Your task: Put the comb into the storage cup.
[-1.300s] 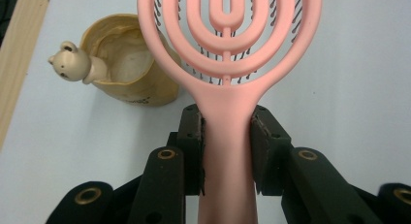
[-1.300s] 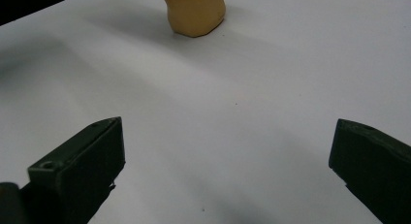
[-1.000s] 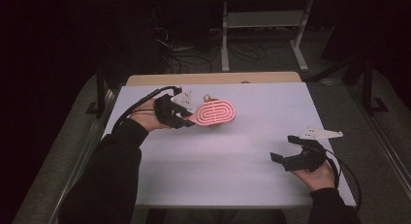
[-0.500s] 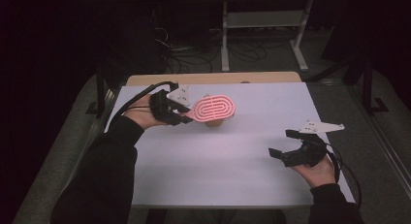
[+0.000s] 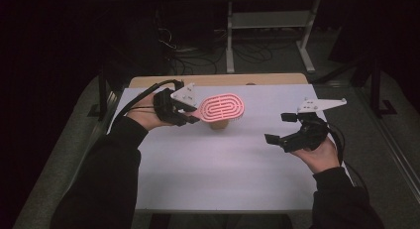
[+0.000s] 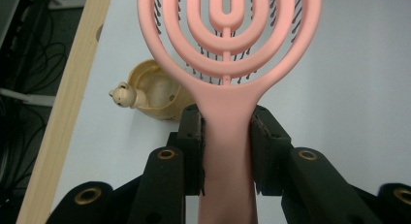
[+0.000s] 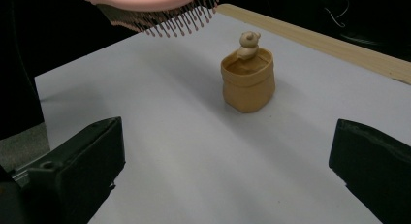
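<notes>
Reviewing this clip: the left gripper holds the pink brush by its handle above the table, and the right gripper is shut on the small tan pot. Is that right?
Not quite. The right gripper is open and holds nothing; the right gripper view shows the tan pot standing alone on the table, well beyond its spread jaws. The left gripper does clamp the pink brush by its handle.

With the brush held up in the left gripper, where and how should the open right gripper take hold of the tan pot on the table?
The tan pot stands upright with bare table around it. The right gripper, jaws wide, could best come level from its own side and close across the pot's round wall below the rim. The small bear figure on the rim argues against coming from above, as does the pink brush overhead.
</notes>
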`<state>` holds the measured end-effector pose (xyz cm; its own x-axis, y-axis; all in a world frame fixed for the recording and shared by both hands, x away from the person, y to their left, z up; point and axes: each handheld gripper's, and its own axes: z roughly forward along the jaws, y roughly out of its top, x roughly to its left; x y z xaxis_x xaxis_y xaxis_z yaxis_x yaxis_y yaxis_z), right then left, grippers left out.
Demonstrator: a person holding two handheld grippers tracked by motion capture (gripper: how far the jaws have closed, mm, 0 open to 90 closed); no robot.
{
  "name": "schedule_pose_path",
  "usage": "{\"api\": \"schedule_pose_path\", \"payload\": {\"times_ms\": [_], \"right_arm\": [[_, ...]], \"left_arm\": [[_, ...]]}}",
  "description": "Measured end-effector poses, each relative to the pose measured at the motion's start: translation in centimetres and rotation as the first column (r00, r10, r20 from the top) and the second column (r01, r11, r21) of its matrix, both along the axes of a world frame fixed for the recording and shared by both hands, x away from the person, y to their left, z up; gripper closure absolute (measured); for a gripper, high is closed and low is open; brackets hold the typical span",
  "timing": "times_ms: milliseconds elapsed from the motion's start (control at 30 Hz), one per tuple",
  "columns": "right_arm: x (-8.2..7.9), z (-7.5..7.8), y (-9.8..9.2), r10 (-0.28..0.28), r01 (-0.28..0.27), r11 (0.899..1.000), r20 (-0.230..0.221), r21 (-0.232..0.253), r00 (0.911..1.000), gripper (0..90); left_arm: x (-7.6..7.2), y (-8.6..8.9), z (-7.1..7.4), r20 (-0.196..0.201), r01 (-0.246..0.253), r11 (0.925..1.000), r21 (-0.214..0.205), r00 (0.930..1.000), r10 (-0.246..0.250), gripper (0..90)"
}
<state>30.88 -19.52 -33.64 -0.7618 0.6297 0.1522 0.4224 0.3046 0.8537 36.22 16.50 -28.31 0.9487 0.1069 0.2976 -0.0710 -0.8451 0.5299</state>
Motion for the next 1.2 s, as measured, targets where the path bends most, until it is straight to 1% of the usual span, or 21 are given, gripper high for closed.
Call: {"api": "schedule_pose_path", "payload": {"times_ms": [167,367,433,533,733,867,933,1067,1100,1133,1200], "right_arm": [[1.0,0.9,1.0,0.013,-0.013,1.0,-0.028,-0.003,0.9995,0.0],[2.1,2.1,1.8,0.029,-0.027,0.999,-0.056,0.033,0.998,0.0],[2.4,2.5,2.1,0.03,-0.028,0.999,-0.064,0.034,0.9975,0.0],[2.9,3.0,2.5,0.03,-0.028,0.999,-0.083,0.027,0.9961,0.0],[4.0,3.7,3.5,0.044,-0.041,0.999,-0.129,0.025,0.9907,0.0],[4.7,4.0,4.3,0.063,-0.056,0.997,-0.161,0.052,0.9849,0.0],[5.0,4.1,4.7,0.063,-0.053,0.997,-0.183,0.058,0.9811,0.0],[5.6,4.0,5.2,0.083,-0.064,0.994,-0.227,0.091,0.9704,0.0],[5.7,4.0,5.2,0.086,-0.065,0.993,-0.237,0.098,0.9677,0.0],[5.8,4.0,5.2,0.088,-0.063,0.992,-0.244,0.107,0.9657,0.0],[6.0,4.0,5.2,0.092,-0.06,0.99,-0.262,0.128,0.9605,1.0]], "left_arm": [[-0.2,-0.1,0.4,0.01,0.003,1.0,-0.003,0.9999,-0.003,69.4],[-0.3,-0.3,0.4,0.016,0.008,0.9999,-0.009,0.9998,-0.007,69.4],[-0.3,-0.4,0.3,0.015,0.009,0.9999,-0.014,0.9998,-0.009,69.4],[-0.3,-0.6,0.2,0.02,0.015,0.9999,-0.007,0.9997,-0.015,69.3],[-0.4,-0.9,0.2,0.031,0.027,0.9994,-0.021,0.9992,-0.026,69.3],[-0.5,-1.1,0.2,0.035,0.034,0.9991,-0.027,0.9988,-0.033,69.4],[-0.4,-1.2,0.3,0.04,0.037,0.9988,-0.032,0.9985,-0.036,69.4],[-0.4,-1.7,0.1,0.045,0.044,0.9982,-0.04,0.9981,-0.042,69.4],[-0.5,-1.8,0.1,0.04,0.045,0.9979,-0.046,0.9983,-0.043,69.4],[-0.5,-2.0,0.0,0.044,0.05,0.9978,-0.044,0.9979,-0.048,69.4],[-0.5,-2.2,0.0,0.049,0.056,0.9969,-0.055,0.9974,-0.054,69.4]]}}
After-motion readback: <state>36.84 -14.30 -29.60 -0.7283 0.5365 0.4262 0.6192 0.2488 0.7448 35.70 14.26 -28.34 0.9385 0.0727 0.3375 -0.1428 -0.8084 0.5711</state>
